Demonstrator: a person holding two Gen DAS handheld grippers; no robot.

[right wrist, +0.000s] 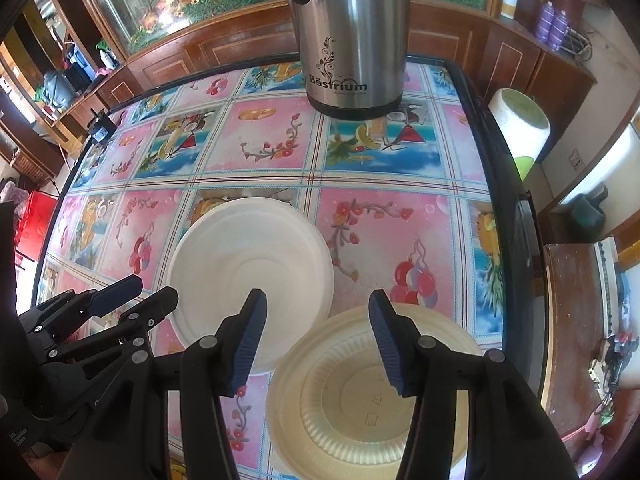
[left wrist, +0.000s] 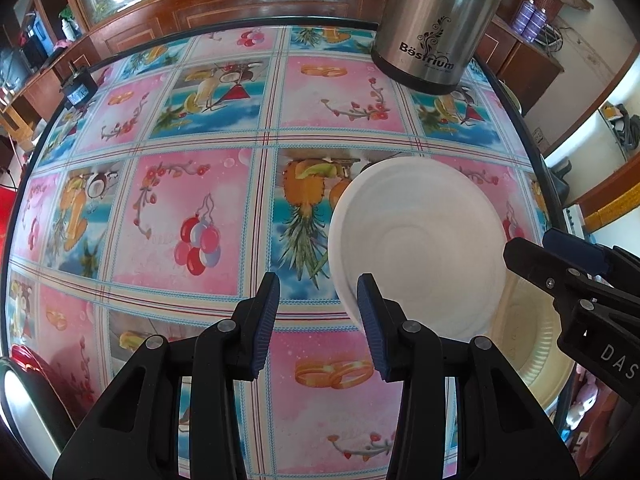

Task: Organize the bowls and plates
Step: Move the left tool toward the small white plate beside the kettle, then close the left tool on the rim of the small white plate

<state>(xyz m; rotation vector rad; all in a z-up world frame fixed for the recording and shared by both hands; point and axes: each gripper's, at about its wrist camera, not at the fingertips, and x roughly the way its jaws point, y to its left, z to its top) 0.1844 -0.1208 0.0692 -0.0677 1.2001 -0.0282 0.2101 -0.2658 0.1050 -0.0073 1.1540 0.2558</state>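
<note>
I am hovering my right tongs [right wrist: 318, 344], open and empty, over the cream bowl [right wrist: 360, 392]; the white plate [right wrist: 250, 264] is lying just left, nearer my empty, part-open left tongs [left wrist: 318, 326].

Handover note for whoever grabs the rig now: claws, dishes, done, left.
Left claw: open, holding nothing, low over the tablecloth at the near-left rim of the white plate.
Right claw: open, holding nothing, above the far rim of the cream bowl.
Dishes: white plate and cream bowl sit side by side on the table, rims overlapping in view; contact unclear. Steel flask stands at the far edge.
Done: nothing stacked yet.
Left: grip one dish and stack it with the other, probably.
</note>
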